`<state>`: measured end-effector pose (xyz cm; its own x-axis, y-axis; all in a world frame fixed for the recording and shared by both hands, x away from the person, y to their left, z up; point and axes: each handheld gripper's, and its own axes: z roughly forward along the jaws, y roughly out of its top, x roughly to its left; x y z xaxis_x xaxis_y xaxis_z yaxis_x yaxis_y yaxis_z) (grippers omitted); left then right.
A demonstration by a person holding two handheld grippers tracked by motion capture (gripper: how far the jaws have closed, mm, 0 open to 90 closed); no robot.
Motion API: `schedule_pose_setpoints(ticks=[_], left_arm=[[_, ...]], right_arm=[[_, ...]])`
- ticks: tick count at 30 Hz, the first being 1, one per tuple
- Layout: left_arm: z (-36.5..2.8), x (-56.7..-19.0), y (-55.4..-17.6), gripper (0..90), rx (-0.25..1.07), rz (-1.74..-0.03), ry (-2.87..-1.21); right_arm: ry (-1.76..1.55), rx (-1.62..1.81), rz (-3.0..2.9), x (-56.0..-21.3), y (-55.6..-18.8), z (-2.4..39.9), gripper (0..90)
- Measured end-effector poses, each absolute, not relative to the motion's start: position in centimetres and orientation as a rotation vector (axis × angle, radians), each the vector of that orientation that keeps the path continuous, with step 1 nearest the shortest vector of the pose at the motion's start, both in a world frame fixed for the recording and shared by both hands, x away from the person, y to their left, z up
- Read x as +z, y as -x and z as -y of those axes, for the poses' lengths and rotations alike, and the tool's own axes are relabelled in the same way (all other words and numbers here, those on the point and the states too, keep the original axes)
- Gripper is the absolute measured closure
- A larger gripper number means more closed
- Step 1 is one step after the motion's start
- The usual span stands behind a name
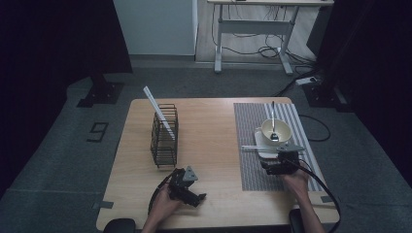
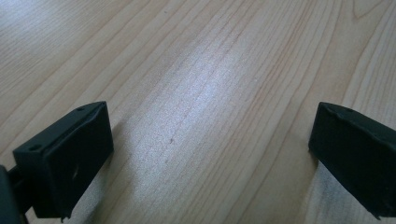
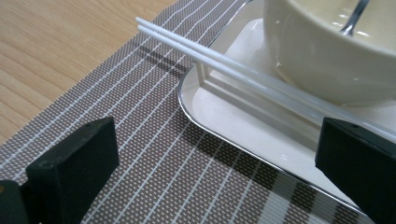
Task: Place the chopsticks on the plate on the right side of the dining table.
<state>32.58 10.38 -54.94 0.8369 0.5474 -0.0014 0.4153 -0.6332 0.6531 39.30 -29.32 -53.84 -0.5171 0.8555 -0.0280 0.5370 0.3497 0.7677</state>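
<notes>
While the high view is showing the left gripper point(image 1: 187, 187) resting low on the bare wooden table point(image 1: 214, 141) near the wire rack point(image 1: 164, 136), the right gripper point(image 1: 281, 158) is hovering at the near edge of the white tray point(image 1: 262, 145) on the striped placemat point(image 1: 252, 170). Along the left gripper view, its jaws are standing wide over bare wood, holding nothing. Along the right gripper view, the right gripper point(image 3: 215, 158) is standing wide with nothing clamped, the white chopsticks point(image 3: 210, 56) are lying across the tray's rim just beside the bowl point(image 3: 327, 51), and a spoon point(image 3: 352, 18) is leaning inside the bowl.
</notes>
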Motion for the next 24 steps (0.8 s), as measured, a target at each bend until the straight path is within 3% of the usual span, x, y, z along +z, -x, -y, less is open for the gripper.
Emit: schedule_pose_setpoints(ticks=[24], left_arm=[[-10.3, -54.9, -32.6, 0.0, 0.254, -0.691, -2.346]], right_arm=[[-1.174, 1.016, -2.188, -55.3, -40.9, 28.9, 0.0]])
